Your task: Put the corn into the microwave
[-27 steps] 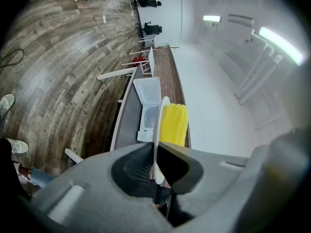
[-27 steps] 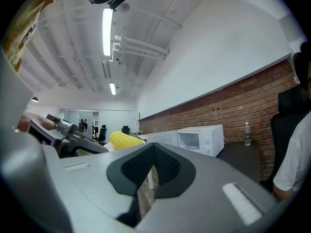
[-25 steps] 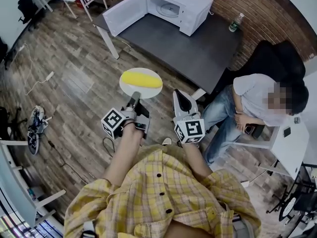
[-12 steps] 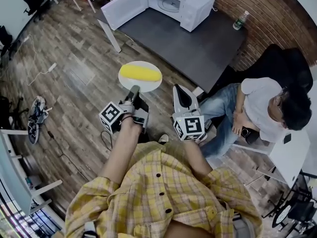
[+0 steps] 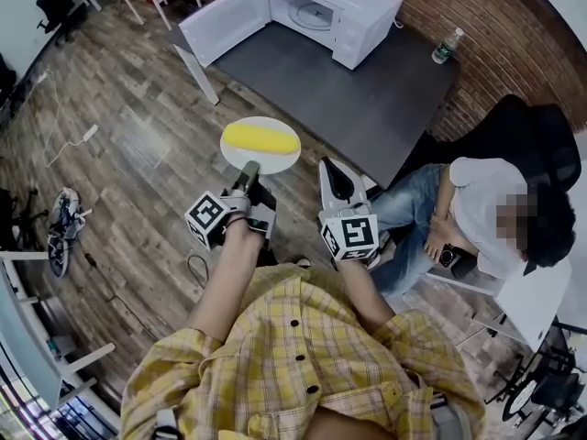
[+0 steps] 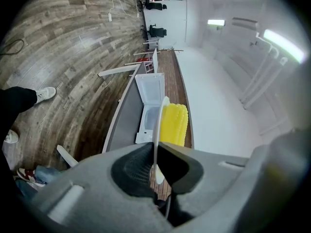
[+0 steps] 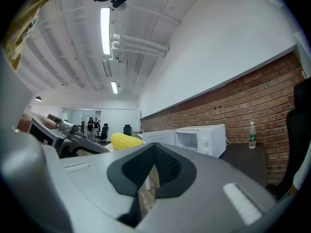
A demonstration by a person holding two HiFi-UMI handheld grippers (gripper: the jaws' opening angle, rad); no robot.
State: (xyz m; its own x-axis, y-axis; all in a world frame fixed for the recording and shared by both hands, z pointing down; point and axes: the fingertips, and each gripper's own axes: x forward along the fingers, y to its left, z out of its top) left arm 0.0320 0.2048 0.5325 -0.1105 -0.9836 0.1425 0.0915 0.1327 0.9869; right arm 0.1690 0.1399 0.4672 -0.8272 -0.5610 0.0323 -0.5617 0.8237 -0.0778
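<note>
The left gripper [image 5: 249, 169] pinches the rim of the plate [image 5: 278, 162] bearing the corn [image 5: 261, 137], the right gripper [image 5: 332, 174] is closed and empty, and the open microwave [image 5: 341, 12] waits well ahead

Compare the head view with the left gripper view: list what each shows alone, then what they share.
Head view only: the water bottle, the right tongs, shut and empty, and the wearer's checked shirt. Left gripper view only: ceiling lights, and how the left tongs pinch the plate by its rim, edge-on. Both: the corn on the plate and the open microwave on the dark table.
</note>
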